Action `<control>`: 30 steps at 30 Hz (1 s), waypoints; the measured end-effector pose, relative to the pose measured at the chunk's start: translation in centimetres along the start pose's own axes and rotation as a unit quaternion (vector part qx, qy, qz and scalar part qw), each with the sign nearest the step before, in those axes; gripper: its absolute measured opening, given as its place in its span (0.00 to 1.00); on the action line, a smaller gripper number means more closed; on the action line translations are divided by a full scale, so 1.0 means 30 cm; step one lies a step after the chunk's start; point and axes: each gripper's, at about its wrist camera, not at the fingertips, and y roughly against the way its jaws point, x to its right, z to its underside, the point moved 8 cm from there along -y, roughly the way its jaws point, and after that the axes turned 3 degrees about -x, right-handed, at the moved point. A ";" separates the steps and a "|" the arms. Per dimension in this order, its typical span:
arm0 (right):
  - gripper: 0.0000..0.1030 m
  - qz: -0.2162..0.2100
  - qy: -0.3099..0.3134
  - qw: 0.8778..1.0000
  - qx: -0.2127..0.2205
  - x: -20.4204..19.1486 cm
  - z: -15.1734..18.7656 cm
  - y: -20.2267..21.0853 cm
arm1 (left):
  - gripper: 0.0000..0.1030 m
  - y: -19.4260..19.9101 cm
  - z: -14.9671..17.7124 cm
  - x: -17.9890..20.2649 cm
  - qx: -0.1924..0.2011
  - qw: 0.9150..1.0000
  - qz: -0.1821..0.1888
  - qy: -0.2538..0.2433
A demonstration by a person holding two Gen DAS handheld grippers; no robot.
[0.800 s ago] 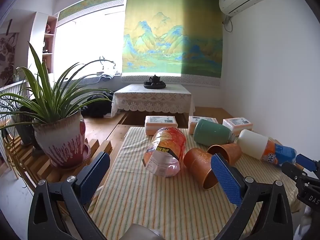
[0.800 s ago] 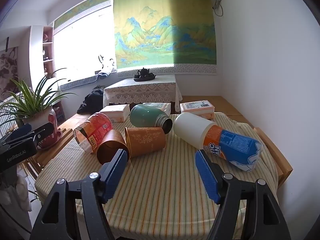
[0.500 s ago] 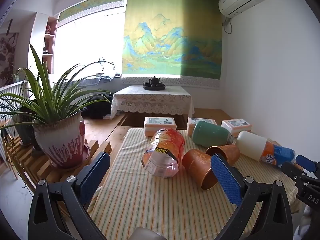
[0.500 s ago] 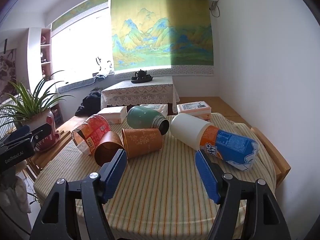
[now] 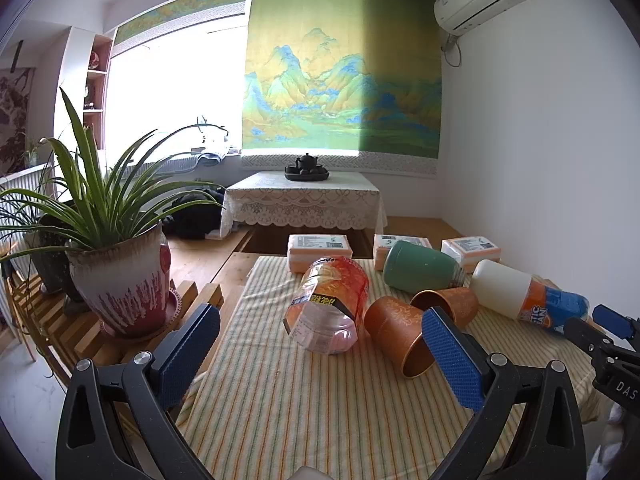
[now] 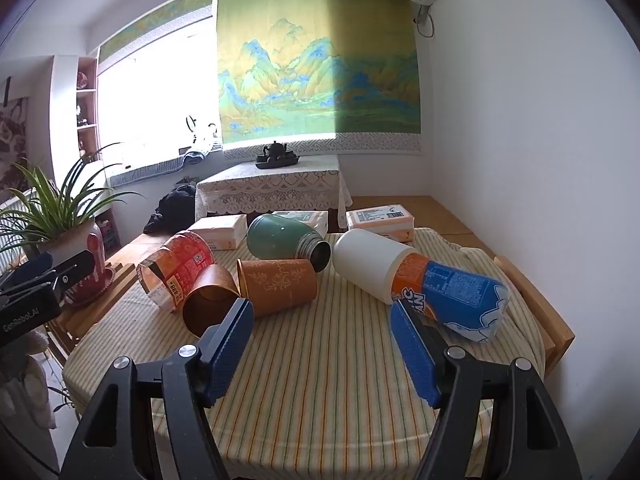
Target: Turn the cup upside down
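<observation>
I have both grippers wide open with nothing between the pads: the left gripper [image 5: 320, 354] hangs over the near left of the table [image 5: 288, 408], the right gripper [image 6: 322, 342] over its near middle.

Two orange cups lie on their sides mid-table, touching each other. The near cup [image 6: 210, 300] points its open mouth toward me and looks empty inside. The far cup [image 6: 278, 286] lies crosswise; I cannot see into it from the right view, and in the left view its mouth shows dark.

Behind them a green flask [image 6: 286, 242] lies on its side, uncapped, its threaded mouth dark. To the left, touching the near cup, lies a clear jar [image 5: 328, 304] with a red-orange label carrying yellow characters I cannot read; a sticker in the right view reads "888". To the right lies a bottle [image 6: 420, 282] with a white cap end and an orange-and-blue label; only the letters "IC" and "AN" are clear.

Three flat packs [image 5: 320, 250] sit along the far edge, print too small to read.
</observation>
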 end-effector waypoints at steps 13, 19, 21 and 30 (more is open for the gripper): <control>0.65 0.003 -0.004 1.000 -0.006 0.008 0.011 -0.009 | 0.99 -0.008 0.004 0.004 -0.003 1.000 0.005 -0.007; 0.65 0.001 -0.004 1.000 -0.009 0.010 0.012 -0.013 | 0.99 -0.015 0.006 0.010 -0.006 1.000 0.009 -0.009; 0.65 -0.001 -0.003 1.000 -0.012 0.010 0.014 -0.017 | 0.99 -0.016 0.006 0.009 -0.006 1.000 0.011 -0.009; 0.67 -0.009 -0.010 1.000 -0.023 0.012 0.016 -0.031 | 0.99 -0.016 0.005 0.021 -0.007 1.000 0.015 -0.016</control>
